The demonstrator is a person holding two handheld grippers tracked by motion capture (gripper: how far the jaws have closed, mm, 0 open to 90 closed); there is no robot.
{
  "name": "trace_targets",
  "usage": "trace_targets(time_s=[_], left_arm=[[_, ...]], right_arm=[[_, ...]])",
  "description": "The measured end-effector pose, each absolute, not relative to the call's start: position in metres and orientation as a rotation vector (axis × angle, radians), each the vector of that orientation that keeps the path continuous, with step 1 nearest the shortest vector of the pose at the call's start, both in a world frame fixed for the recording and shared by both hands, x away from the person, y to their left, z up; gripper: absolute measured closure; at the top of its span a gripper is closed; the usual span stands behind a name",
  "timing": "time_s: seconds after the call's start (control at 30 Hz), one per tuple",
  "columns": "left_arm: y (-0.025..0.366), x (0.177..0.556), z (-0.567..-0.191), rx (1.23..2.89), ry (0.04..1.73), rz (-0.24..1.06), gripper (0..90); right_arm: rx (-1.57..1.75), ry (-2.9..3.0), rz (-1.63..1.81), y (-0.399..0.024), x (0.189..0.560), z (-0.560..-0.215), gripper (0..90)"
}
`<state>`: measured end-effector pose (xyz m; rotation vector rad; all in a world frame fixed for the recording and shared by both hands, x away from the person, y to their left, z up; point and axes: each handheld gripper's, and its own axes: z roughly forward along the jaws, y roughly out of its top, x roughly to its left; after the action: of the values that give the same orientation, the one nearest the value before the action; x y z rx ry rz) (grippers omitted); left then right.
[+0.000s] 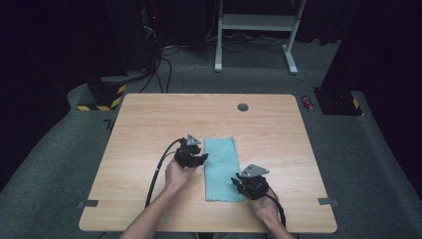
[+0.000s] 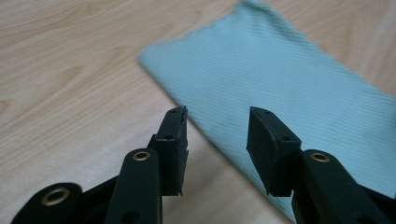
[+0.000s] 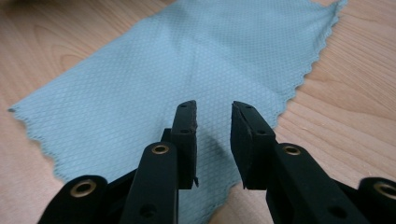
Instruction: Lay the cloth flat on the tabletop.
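Observation:
A light blue cloth [image 1: 220, 167], folded into a long strip, lies flat on the wooden table [image 1: 149, 124]. My left gripper [image 1: 201, 158] sits at the strip's left edge, about halfway along. In the left gripper view the left gripper [image 2: 217, 116] is open just above the cloth's [image 2: 280, 70] edge, with nothing between the pads. My right gripper [image 1: 235, 180] is at the near right corner of the strip. In the right gripper view the right gripper [image 3: 212, 109] is open over the cloth's [image 3: 187, 70] scalloped edge, and its pads press on nothing.
A round cable hole [image 1: 243, 107] is set in the table's far side. Grey tape tabs [image 1: 88, 203] mark the near corners. On the floor beyond are a red can [image 1: 308, 103], a yellow-and-black striped base [image 1: 102, 99] and a white desk frame [image 1: 256, 30].

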<state>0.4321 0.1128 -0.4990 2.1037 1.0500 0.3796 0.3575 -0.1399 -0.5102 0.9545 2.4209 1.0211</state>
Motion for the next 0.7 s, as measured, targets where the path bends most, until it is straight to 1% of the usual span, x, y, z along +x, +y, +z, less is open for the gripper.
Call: trace_targets(time_s=[0.17,0.3,0.5,0.7], left_arm=[[0.112,0.407,-0.499,2.081,1.012,0.341,55.8],[0.112,0.392,-0.501,2.082,1.0,0.34,54.7],[0.111,0.38,-0.508,2.108,0.999,0.349,53.7],[0.112,0.375,-0.517,2.132,1.023,0.372,53.1]], right_arm=[[0.947,2.425,1.041,-0.139,0.354,-0.509,70.8],[0.952,2.437,1.043,-0.138,0.355,-0.511,70.3],[0.966,2.434,1.058,-0.138,0.356,-0.512,68.0],[0.968,2.441,1.044,-0.141,0.351,-0.515,65.6]])
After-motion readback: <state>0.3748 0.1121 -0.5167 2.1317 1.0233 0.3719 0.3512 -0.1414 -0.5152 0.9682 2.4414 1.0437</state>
